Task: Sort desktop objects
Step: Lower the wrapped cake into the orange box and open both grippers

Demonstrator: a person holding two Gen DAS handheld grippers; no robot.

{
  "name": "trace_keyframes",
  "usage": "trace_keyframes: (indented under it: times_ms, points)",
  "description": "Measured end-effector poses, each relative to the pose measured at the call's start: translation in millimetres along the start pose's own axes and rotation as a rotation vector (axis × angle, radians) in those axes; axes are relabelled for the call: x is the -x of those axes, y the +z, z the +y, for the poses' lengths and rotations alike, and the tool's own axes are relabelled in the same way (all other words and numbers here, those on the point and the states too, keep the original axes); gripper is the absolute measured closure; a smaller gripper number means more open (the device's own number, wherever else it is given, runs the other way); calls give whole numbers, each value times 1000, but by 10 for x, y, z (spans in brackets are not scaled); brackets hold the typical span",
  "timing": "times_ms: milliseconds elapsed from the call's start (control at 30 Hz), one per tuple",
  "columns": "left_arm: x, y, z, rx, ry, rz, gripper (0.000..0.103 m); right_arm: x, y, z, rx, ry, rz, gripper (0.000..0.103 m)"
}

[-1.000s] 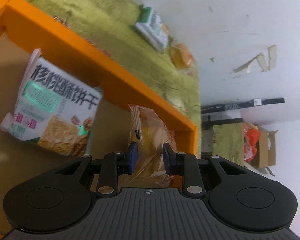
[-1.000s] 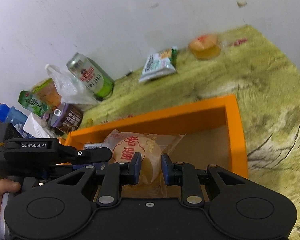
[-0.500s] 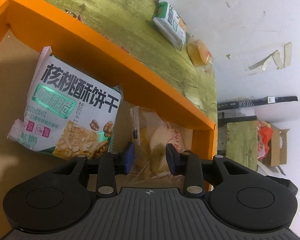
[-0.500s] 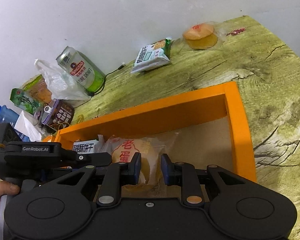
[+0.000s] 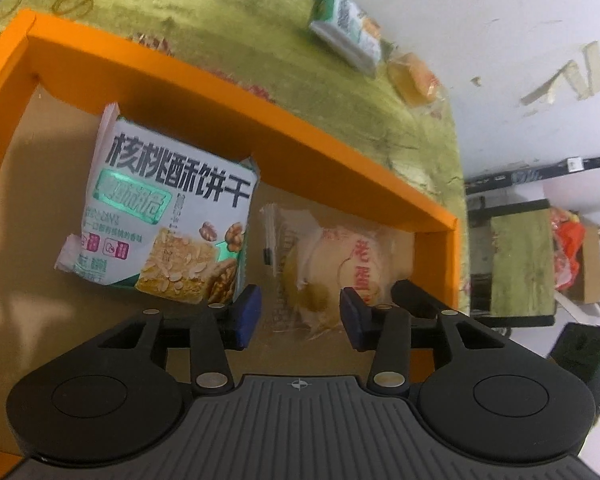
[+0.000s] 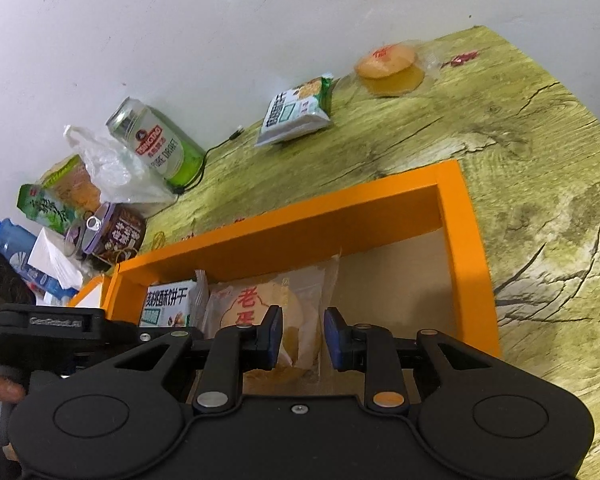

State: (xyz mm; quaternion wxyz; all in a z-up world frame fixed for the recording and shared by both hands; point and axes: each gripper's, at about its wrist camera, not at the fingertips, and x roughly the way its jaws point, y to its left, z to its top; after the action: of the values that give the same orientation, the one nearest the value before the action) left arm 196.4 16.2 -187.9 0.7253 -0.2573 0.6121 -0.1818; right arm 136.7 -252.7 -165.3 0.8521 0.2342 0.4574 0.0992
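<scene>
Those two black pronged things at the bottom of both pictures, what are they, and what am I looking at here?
They are hand-held grippers, one in each of a person's hands, each carrying a camera that looks along its blue-padded fingers. The left gripper and the right gripper are both open, either side of a clear-wrapped round yellow cake lying in an orange-walled cardboard tray, beside a white and green biscuit packet. Neither grips anything. Outside, on the green wood-grain table, lie another biscuit packet and another wrapped cake.

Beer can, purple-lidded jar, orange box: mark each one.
beer can [image 6: 160, 144], right wrist view, on its label.
purple-lidded jar [image 6: 116, 232], right wrist view, on its side.
orange box [image 6: 470, 248], right wrist view, on its right wall.
</scene>
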Motion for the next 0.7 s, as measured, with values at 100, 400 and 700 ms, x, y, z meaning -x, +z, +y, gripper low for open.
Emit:
trace_keyframes:
  times_ms: [100,400,700]
  points:
    - [-46,4,5,14,-14,-9,66,-24,-15,6,-9,-13,1,79]
    - [-74,99,9,21,-31,-49,73,-66,16,-53,-45,-22,-25,79]
    - [-52,169,33,11,-52,-29,71,-69,42,-52,-57,-29,-55,79]
